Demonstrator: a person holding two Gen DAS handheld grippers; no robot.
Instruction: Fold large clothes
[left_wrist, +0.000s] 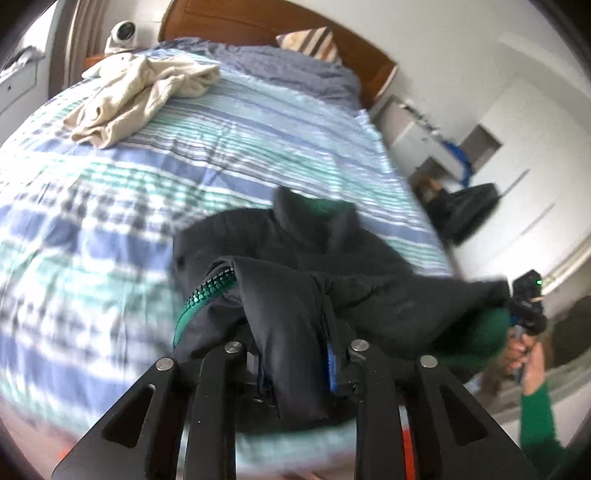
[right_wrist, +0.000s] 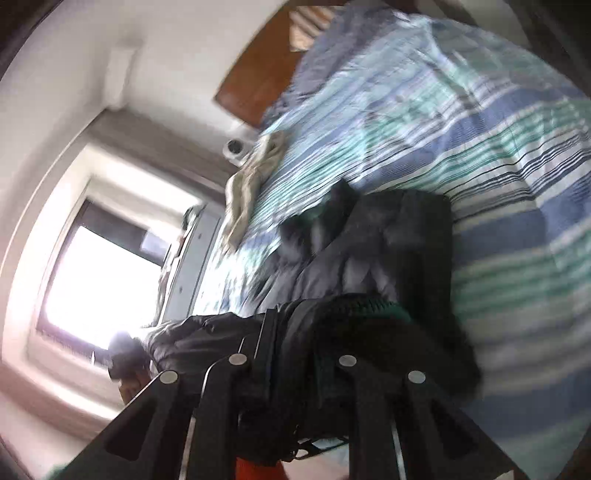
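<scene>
A black padded jacket (left_wrist: 314, 266) with a green zipper and green lining hangs over the striped bed (left_wrist: 110, 206), held up between both grippers. My left gripper (left_wrist: 295, 373) is shut on a fold of the jacket's hem by the zipper. My right gripper (right_wrist: 291, 384) is shut on another part of the jacket (right_wrist: 369, 266); it also shows at the right edge of the left wrist view (left_wrist: 526, 306), gripping the stretched edge. The left gripper shows dimly in the right wrist view (right_wrist: 123, 360). The fingertips are hidden by cloth.
A crumpled beige garment (left_wrist: 144, 96) lies at the far left of the bed near a white camera (left_wrist: 122, 35). A striped pillow (left_wrist: 310, 42) leans on the wooden headboard (left_wrist: 258, 22). A bright window (right_wrist: 99, 280) and white cabinets (left_wrist: 517, 147) flank the bed.
</scene>
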